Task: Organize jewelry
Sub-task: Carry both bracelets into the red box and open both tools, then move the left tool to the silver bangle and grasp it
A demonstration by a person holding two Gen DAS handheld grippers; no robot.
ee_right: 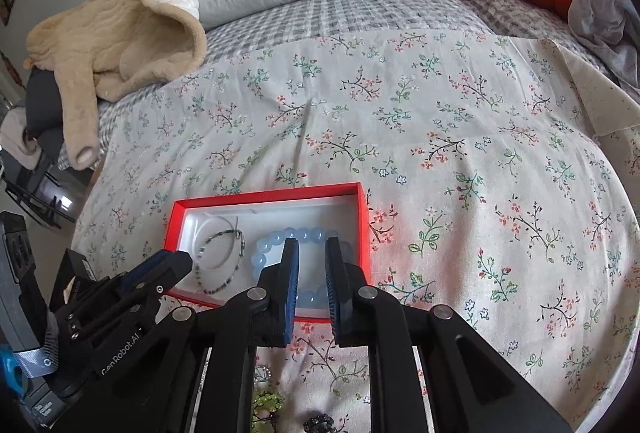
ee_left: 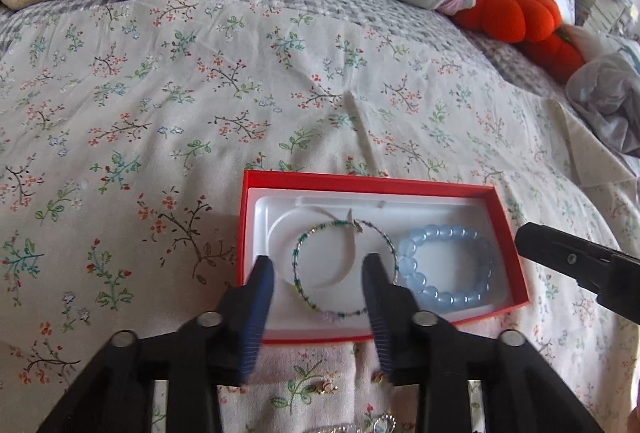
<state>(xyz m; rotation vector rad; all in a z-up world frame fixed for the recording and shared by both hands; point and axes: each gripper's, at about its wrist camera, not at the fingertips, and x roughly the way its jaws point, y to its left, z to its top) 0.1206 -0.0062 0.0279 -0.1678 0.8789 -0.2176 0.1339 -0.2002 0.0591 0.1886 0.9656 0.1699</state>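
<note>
Thin bead bangle [ee_left: 344,269]: it lies flat in the left half of the white tray, over a round recess; a wire-thin hoop strung with tiny green and blue beads; I judge it very light, springy and easy to bend out of shape; I would take it across the wire at the near arc, gently, never squeezing the hoop flat.
Blue bead bracelet [ee_left: 444,267]: it lies in the right half of the tray, just beside the bangle; chunky, glossy, translucent beads, probably on elastic; I judge it heavier, slippery on the pads and floppy when lifted; best pinched across one bead or hooked through the ring.
Red box [ee_left: 364,182]: shallow card, sitting on the floral bedspread [ee_left: 168,105]; light enough to skid if I nudge a wall.
My left claw [ee_left: 318,267]: jaws apart and empty, poised over the bangle, gripping nothing.
My right claw [ee_right: 312,247]: narrowly parted, empty, poised above the blue bracelet.
Loose pieces: small gold earrings [ee_left: 326,388] lie on the cloth near me, tiny and fiddly; other trinkets at the near edge are too hidden to name.
</note>
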